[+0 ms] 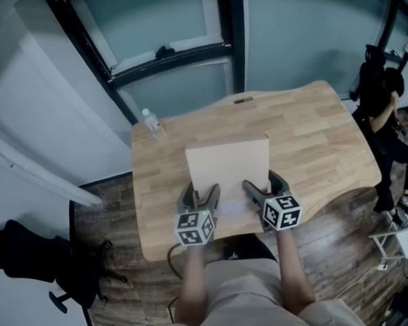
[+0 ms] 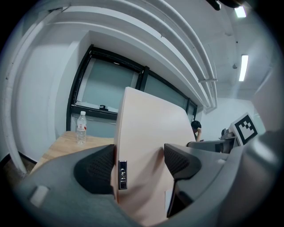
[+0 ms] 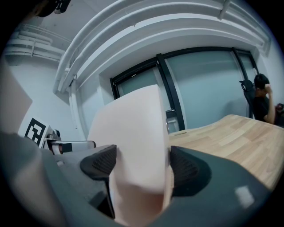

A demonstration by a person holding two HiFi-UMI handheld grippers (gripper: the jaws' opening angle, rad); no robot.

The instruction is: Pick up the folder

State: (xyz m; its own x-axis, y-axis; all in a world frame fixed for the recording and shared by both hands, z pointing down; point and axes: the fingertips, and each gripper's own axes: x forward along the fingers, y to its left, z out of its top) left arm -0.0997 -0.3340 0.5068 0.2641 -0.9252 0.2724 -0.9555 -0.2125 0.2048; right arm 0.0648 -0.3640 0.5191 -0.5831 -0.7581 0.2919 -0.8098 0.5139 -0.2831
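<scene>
Clenching the folder (image 1: 227, 163) at its 6 o'clock edge, left claw (image 1: 201, 191) and right claw (image 1: 260, 184) hold it tilted over the tabletop (image 1: 313, 130); a bottle (image 1: 152, 123) stands at 10 o'clock.

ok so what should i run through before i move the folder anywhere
1. Left gripper shut on the folder: ok, the folder stands between its jaws.
2. Right gripper shut on the folder: ok, both pads press its faces.
3. Two grips spread along one edge: ok, the head view shows them side by side on the near edge.
4. Folder clear of the table: ok, it seems; its far edge shows against the windows in both gripper views.
5. Water bottle out of the path: ok, it stands at the far left corner, apart from the folder.
6. Loose papers inside: cannot tell.
</scene>
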